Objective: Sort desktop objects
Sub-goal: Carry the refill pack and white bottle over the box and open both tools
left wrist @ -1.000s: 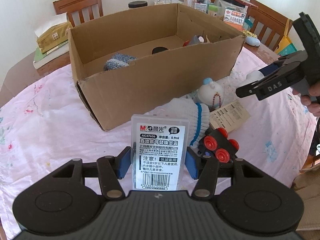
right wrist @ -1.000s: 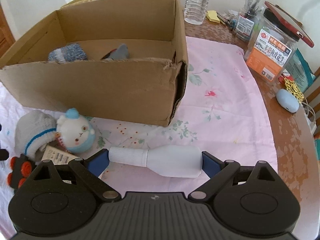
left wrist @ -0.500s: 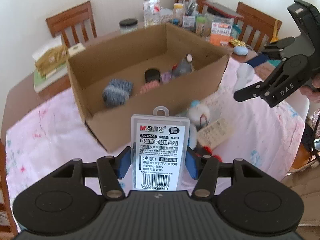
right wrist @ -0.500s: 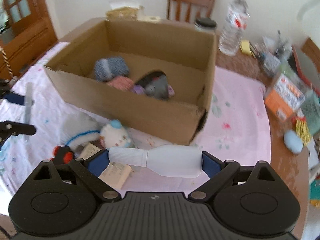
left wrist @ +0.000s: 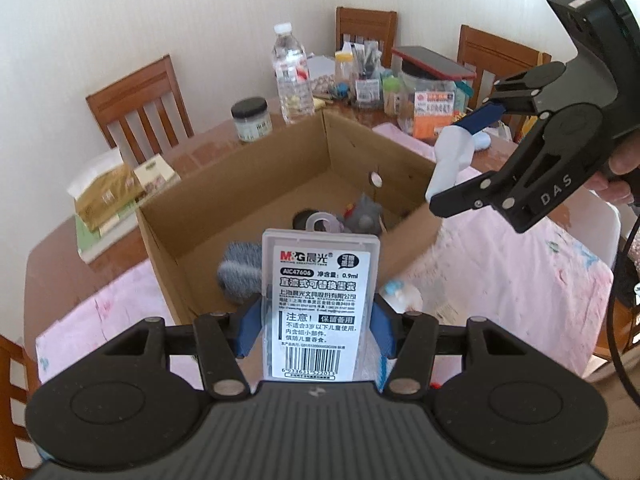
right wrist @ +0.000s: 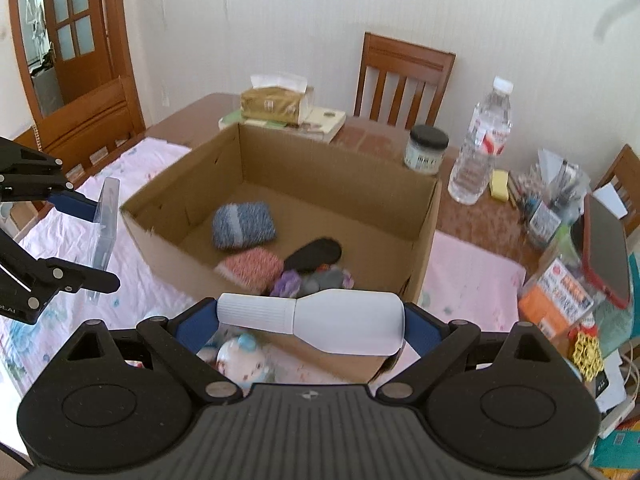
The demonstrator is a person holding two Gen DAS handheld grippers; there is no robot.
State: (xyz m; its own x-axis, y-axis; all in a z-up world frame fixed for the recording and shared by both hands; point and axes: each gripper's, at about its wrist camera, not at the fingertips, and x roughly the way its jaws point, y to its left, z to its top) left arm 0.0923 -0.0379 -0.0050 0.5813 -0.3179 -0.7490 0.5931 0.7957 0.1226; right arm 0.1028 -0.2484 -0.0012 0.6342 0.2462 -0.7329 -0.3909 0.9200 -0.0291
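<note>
White bottle (right wrist: 320,322) clamped lengthwise in right hand-held gripper (right wrist: 312,320), apparently airborne.

At the bottom of the right wrist picture, the small white round toy with a blue cap (right wrist: 240,354) is half hidden behind the black gripper body and looks blurry.

A water bottle (right wrist: 482,148) stands on the far right of the counter (right wrist: 188,114), near a dark-lidded jar (right wrist: 427,150). A wooden chair (right wrist: 402,76) stands behind them. A tissue pack (right wrist: 276,102) lies far left.
</note>
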